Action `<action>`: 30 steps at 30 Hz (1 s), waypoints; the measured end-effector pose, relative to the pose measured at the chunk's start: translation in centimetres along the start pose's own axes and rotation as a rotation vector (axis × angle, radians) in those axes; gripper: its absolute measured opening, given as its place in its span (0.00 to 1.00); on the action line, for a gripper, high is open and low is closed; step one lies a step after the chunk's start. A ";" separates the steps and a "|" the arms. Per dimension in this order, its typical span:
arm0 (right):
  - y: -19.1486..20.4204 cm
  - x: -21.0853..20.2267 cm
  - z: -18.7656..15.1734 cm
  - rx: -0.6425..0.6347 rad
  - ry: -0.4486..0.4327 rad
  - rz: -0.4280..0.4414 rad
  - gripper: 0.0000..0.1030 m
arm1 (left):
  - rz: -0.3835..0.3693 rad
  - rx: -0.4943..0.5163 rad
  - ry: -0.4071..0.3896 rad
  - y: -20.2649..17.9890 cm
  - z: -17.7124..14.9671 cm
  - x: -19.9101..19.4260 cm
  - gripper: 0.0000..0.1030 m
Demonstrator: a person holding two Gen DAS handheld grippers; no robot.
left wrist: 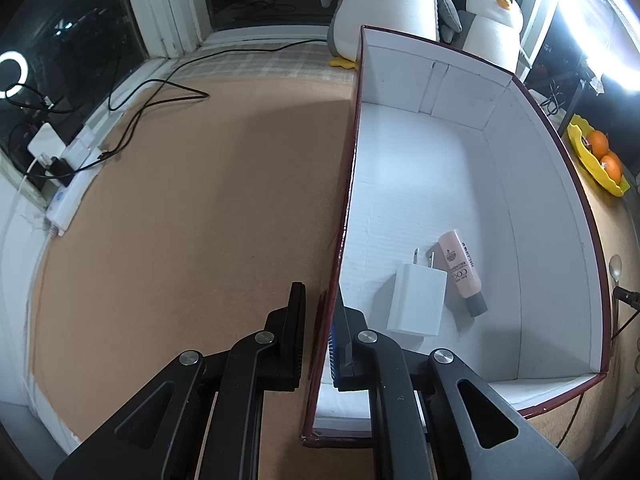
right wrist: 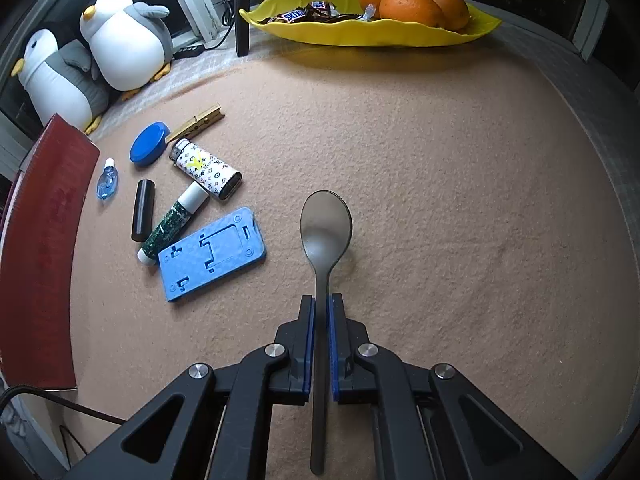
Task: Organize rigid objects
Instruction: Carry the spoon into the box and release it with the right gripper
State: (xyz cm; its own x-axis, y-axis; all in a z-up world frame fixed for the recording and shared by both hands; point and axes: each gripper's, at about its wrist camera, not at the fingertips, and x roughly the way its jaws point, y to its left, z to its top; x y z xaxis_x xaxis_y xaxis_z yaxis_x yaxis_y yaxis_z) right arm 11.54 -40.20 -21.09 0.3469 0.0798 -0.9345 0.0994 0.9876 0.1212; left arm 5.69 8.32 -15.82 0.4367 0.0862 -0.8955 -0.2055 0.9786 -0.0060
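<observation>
My left gripper (left wrist: 320, 292) is shut on the left wall of a red box with a white inside (left wrist: 420, 168), one finger on each side of the wall. Inside the box lie a white charger plug (left wrist: 418, 304) and a pink tube (left wrist: 462, 272). My right gripper (right wrist: 321, 298) is shut on the handle of a grey metal spoon (right wrist: 326, 228), bowl pointing away, just above the tan mat. To its left lie a blue phone stand (right wrist: 212, 254), a green-white tube (right wrist: 174, 222), a black tube (right wrist: 143, 210), a patterned lighter (right wrist: 206, 168), a blue lid (right wrist: 148, 143), a wooden clothespin (right wrist: 196, 122) and a small blue bottle (right wrist: 107, 180).
The box's red outer wall (right wrist: 44, 248) stands at the left of the right wrist view. A yellow dish (right wrist: 372, 32) with oranges and candy sits at the back. Two plush penguins (right wrist: 120, 40) stand by the window. A power strip (left wrist: 72, 184) and cables (left wrist: 152, 92) lie at the far left.
</observation>
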 end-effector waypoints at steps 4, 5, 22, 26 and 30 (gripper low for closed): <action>0.4 -0.7 0.1 0.004 -0.024 0.027 0.06 | 0.009 0.006 0.005 -0.3 0.1 0.1 0.09; 0.7 -0.9 0.1 -0.001 -0.032 0.029 0.06 | 0.014 0.008 0.006 -0.3 0.1 0.1 0.09; 14.7 -9.6 3.0 -0.267 -0.226 0.253 0.06 | 0.033 0.006 0.014 -0.3 0.2 0.6 0.09; 19.5 -10.4 3.4 -0.327 -0.230 0.356 0.06 | 0.032 0.000 0.015 -0.3 0.2 0.5 0.09; 23.9 -10.6 3.4 -0.368 -0.216 0.439 0.06 | 0.030 -0.006 0.013 -0.3 0.1 0.4 0.09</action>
State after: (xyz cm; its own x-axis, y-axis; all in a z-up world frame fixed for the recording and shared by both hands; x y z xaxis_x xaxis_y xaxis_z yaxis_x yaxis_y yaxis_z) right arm 13.44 -17.94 -7.17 0.4678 0.4984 -0.7299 -0.4109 0.8538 0.3197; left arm 6.03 8.10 -16.09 0.4191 0.1130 -0.9009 -0.2233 0.9746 0.0183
